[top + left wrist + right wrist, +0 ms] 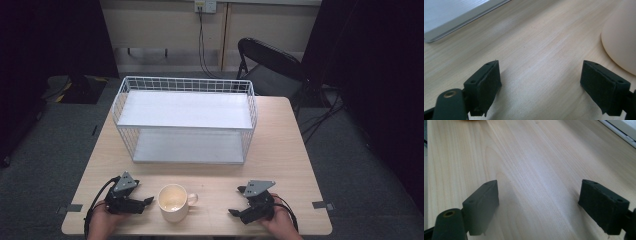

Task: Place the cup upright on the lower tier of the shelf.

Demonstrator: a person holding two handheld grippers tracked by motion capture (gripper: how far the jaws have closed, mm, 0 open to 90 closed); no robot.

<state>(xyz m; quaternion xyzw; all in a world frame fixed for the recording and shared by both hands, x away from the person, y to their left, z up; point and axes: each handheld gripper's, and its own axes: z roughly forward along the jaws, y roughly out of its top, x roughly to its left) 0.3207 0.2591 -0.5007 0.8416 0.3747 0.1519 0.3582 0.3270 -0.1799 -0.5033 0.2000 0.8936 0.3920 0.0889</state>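
Both hands come in over the table's (210, 175) near edge, one toward each near corner, and each holds a gripper low over the wood. The left hand (102, 217) lies by the near left corner, wrist toward the edge, and its left gripper (148, 201) points sideways along the edge toward the cup (173, 202). Its jaws stand wide apart with only bare wood between them; in the left gripper view the left gripper (540, 85) is released, and the cup (621, 37) shows as a pale curved wall at the right edge, just beside one pad but not touching it.

The right hand (280, 222) lies by the near right corner, and its right gripper (239, 200) points back toward the cup from the other side, angled slightly toward the near edge. In the right gripper view the right gripper (539, 205) is also released, jaws spread, nothing in them.

The cup stands upright at the middle of the near edge, between the two grippers, handle turned toward the right gripper, empty as far as can be seen.

Behind it, toward the far edge, stands a white wire rack (185, 117) with two shelves.

No brand, label or writing can be read on any of these.
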